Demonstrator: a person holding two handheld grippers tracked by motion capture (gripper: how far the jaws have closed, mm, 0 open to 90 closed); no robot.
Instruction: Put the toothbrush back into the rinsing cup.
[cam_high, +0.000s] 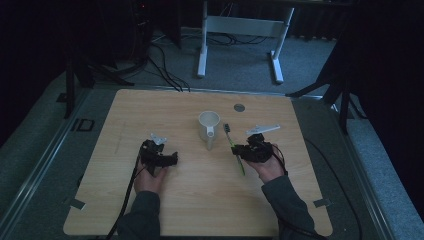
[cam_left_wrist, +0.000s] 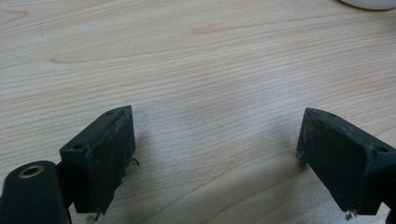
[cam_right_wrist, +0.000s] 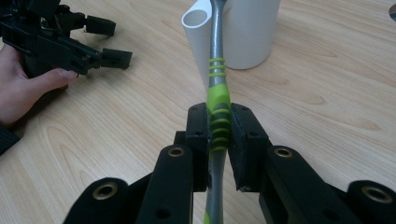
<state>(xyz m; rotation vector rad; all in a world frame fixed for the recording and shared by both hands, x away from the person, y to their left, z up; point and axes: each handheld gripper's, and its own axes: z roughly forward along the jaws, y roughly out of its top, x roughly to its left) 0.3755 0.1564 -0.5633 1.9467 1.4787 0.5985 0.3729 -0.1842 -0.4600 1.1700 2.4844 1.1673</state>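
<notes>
Wooden table (cam_high: 200, 200), dim room. Right gripper (cam_right_wrist: 219, 135): jaws clenched on the green ribbed grip of a grey-and-green toothbrush (cam_right_wrist: 218, 84), its far end apparently touching the handle of a white mug (cam_high: 208, 125) near the table's middle. Left gripper (cam_left_wrist: 215, 154): jaws spread wide, nothing between them, low over bare wood, well apart from the mug.
</notes>
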